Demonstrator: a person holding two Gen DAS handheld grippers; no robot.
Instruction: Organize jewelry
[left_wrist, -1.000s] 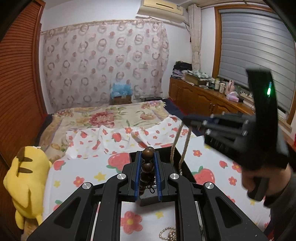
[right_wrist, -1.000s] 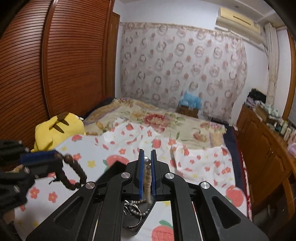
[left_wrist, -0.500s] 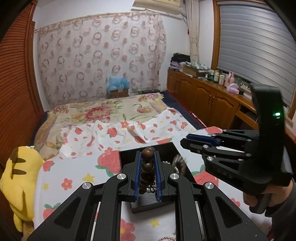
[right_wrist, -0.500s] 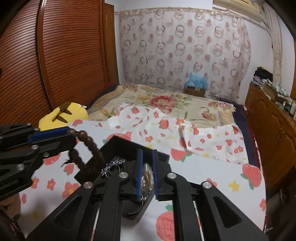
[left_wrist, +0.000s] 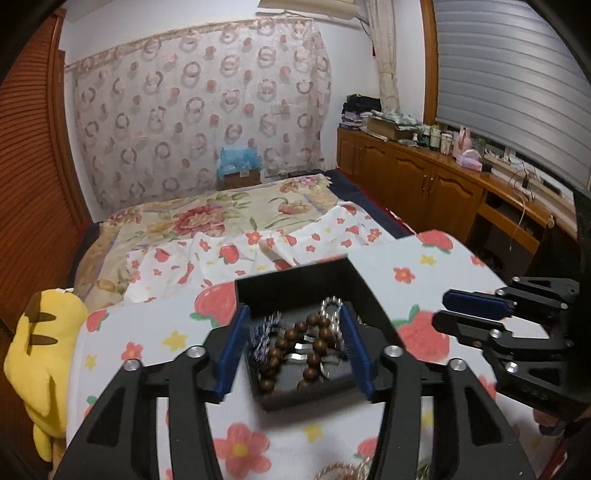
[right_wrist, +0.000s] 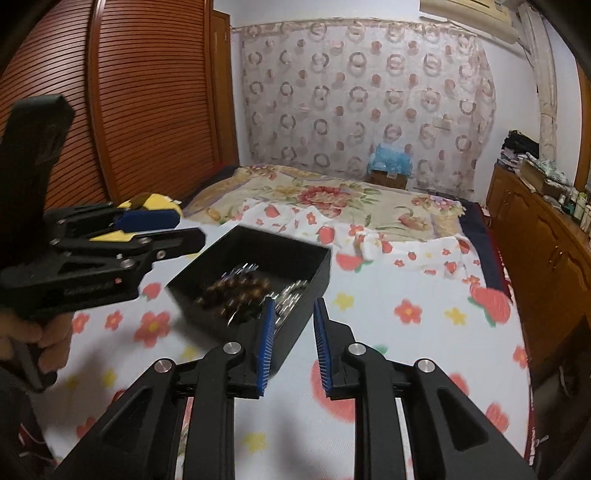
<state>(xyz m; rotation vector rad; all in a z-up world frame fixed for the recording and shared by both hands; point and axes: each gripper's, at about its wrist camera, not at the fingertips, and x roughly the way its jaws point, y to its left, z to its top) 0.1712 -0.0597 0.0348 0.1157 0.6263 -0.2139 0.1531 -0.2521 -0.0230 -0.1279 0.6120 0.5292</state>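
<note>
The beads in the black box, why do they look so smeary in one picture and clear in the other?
Right wrist view: the brown beads and the near edge of the black box are smeared by motion blur. Left wrist view: the beads look fairly crisp, each round one countable. Both views: the fisheye lens bends the walls and darkens the corners.

Glossy wooden beads (left_wrist: 295, 350) in matt black box (left_wrist: 295, 280).
</note>
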